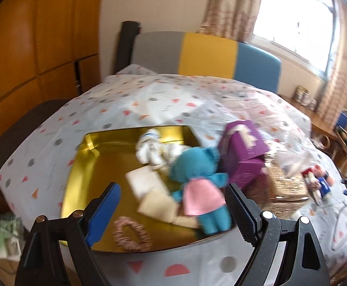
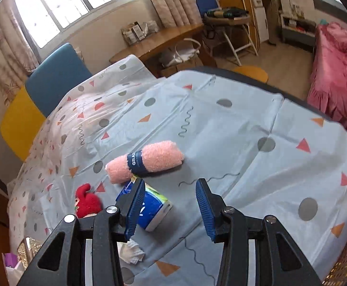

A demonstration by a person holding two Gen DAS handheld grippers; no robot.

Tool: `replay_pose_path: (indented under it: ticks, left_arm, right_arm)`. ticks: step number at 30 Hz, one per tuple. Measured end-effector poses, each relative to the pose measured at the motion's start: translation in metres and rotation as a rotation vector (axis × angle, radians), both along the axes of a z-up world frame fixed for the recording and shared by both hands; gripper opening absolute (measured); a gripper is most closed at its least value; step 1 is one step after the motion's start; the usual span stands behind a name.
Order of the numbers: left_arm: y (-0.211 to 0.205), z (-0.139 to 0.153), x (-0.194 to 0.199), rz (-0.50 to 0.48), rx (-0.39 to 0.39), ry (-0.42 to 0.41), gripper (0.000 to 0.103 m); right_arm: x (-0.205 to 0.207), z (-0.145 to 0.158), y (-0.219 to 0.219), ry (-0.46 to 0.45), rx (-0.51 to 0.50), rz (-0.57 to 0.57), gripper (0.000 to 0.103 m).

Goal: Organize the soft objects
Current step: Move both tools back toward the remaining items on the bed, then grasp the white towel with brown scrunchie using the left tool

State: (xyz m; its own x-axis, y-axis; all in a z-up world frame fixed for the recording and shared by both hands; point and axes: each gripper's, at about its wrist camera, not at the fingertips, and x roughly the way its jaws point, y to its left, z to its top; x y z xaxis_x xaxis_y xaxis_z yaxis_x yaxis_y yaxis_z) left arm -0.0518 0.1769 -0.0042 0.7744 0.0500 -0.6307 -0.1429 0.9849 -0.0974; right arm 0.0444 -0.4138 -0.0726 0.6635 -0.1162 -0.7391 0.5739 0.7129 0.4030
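A gold tray point(image 1: 82, 181) lies on the patterned bedsheet point(image 1: 149, 100). In it are a white plush point(image 1: 149, 147), a teal doll in a pink dress point(image 1: 197, 186), pale pads point(image 1: 144, 181) and a pink scrunchie point(image 1: 130, 236). My left gripper point(image 1: 172, 190) hovers open over the tray's near side, with the doll just beyond its right finger. In the right wrist view my right gripper point(image 2: 170, 183) is partly open with nothing between its fingers. It hangs over a pink rolled towel with a blue band point(image 2: 147, 160), a blue and white pack point(image 2: 154, 212) beside its left finger, and a red plush point(image 2: 87, 201).
A purple box point(image 1: 242, 152) and a glittery gold box point(image 1: 285, 186) stand right of the tray, with a small doll point(image 1: 316, 181) beyond. A crumpled white cloth point(image 2: 132, 252) lies near the right gripper. Headboard point(image 1: 206, 54), desk point(image 2: 159, 40), chair and pink bedding point(image 2: 340, 71) surround the bed.
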Motion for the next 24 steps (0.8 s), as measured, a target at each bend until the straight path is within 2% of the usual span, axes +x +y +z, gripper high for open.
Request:
replay_pose_path:
  ticks: [5,8,12,18,24]
  left_arm:
    - [-0.046,0.017,0.012,-0.158,-0.013,-0.022,0.089]
    - [-0.076,0.032,0.019,-0.264,-0.039,-0.059,0.089]
    - [-0.125,0.050,0.031,-0.401,-0.046,-0.078,0.089]
    - [-0.209,0.060,0.052,-0.587,-0.067,-0.036,0.089]
    - [-0.262,0.040,0.065,-0.651,-0.072,0.058,0.089]
  right_arm:
    - [0.004,-0.012,0.002,0.046,0.083,0.023,0.044]
    - [0.000,-0.022,-0.004,0.056,0.159,-0.002,0.044]
    - [-0.005,-0.025,-0.012,0.044,0.191,-0.043,0.044]
    - [-0.008,-0.022,-0.014,0.023,0.213,-0.046,0.045]
    - [-0.002,-0.025,-0.014,0.035,0.230,-0.018,0.044]
